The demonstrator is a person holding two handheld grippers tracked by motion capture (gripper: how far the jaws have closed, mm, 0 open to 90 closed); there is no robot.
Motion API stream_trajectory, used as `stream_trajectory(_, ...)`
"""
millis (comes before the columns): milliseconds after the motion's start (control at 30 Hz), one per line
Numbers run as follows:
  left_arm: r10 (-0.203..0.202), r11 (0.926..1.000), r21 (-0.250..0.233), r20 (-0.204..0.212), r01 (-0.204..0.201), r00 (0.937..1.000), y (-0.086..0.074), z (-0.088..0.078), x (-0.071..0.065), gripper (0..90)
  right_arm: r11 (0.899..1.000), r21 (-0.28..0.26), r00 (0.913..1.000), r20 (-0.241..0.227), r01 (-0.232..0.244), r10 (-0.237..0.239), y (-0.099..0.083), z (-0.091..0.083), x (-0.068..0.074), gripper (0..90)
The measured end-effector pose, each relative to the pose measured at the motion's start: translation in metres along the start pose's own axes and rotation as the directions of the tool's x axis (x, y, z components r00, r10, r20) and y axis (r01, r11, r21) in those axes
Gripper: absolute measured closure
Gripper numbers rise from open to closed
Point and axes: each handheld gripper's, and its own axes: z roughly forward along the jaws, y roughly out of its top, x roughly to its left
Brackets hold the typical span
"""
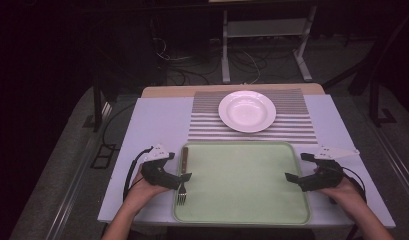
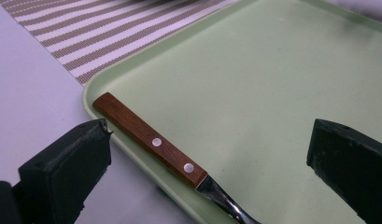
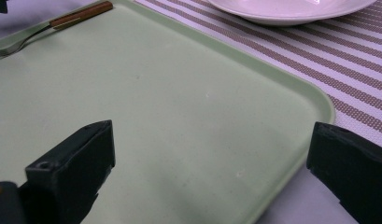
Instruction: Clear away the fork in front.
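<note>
— How much room do I have on the flat pale-green plastic tray [image 1: 242,182]?

— Nearly all of it. I see one obstacle: the wooden-handled steel fork [image 1: 183,172] lying along its left edge, between the wide-open jaws of my left gripper [image 1: 178,166].

— And on the right?

— My right gripper [image 1: 298,167] hangs open over the tray's right rim, with bare green beneath.

— Farther out?

— The round white ceramic plate [image 1: 247,111] sits on the brown-and-white striped placemat [image 1: 204,122], apart from the tray's far rim.
</note>
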Motion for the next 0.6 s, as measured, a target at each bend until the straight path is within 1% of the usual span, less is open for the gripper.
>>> stream_trajectory(200, 0.001, 1.0000, -0.003, 0.001, -0.001, 1.0000, 0.0008, -0.0008, -0.0001, 0.0, 1.000, 0.004, 1.0000, -0.001, 0.000, 0.000, 0.0000, 0.0005, 0.0003, 1.2)
stream_trajectory(367, -0.002, 0.9999, -0.016, 0.000, 0.002, 1.0000, 0.0024, -0.0026, 0.0000, 0.0, 1.000, 0.005, 1.0000, 0.000, -0.002, 0.002, -0.0001, 0.0008, -0.0002, 1.2)
stream_trajectory(600, -0.002, 0.9998, -0.018, 0.003, 0.002, 1.0000, 0.0038, -0.0032, -0.0014, 0.0, 1.000, 0.006, 1.0000, 0.000, -0.001, 0.001, -0.0002, 0.0009, -0.0002, 1.2)
